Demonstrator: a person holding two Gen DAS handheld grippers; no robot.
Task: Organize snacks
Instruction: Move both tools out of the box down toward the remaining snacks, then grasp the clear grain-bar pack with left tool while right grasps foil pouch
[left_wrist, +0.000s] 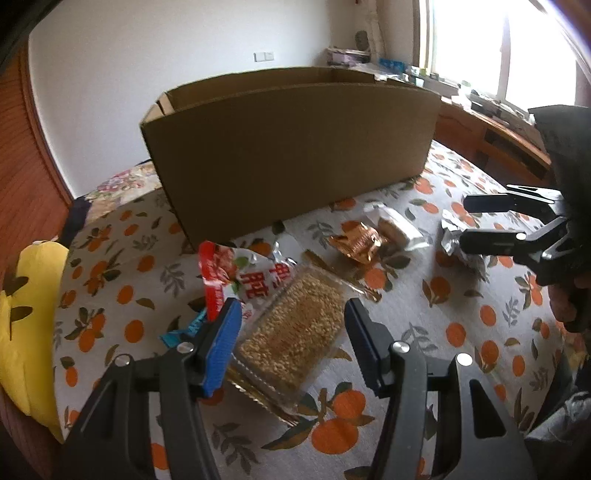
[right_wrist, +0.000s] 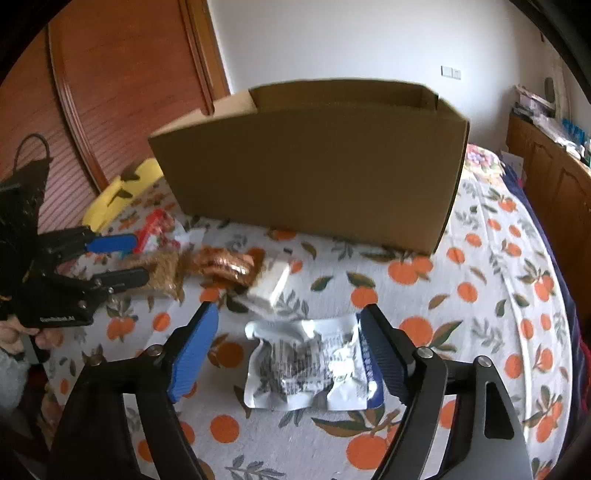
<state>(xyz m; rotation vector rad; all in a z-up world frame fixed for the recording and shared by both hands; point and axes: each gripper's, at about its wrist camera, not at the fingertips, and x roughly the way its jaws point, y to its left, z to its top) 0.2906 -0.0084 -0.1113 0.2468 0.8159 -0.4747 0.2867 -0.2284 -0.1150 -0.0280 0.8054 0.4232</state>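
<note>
An open brown cardboard box (left_wrist: 291, 147) stands at the back of the orange-print cloth; it also shows in the right wrist view (right_wrist: 314, 166). My left gripper (left_wrist: 293, 314) is open, its jaws on either side of a clear pack of grain crisps (left_wrist: 295, 328). A red and white bag (left_wrist: 236, 273) lies at its left. My right gripper (right_wrist: 288, 325) is open over a silver foil pouch (right_wrist: 310, 365). A copper wrapper (right_wrist: 227, 264) and a white bar (right_wrist: 271, 286) lie between the two.
A yellow plush (left_wrist: 26, 325) lies at the cloth's left edge. A wooden door (right_wrist: 118, 92) stands behind on the left, a cluttered wooden sideboard (left_wrist: 495, 129) under the window on the right.
</note>
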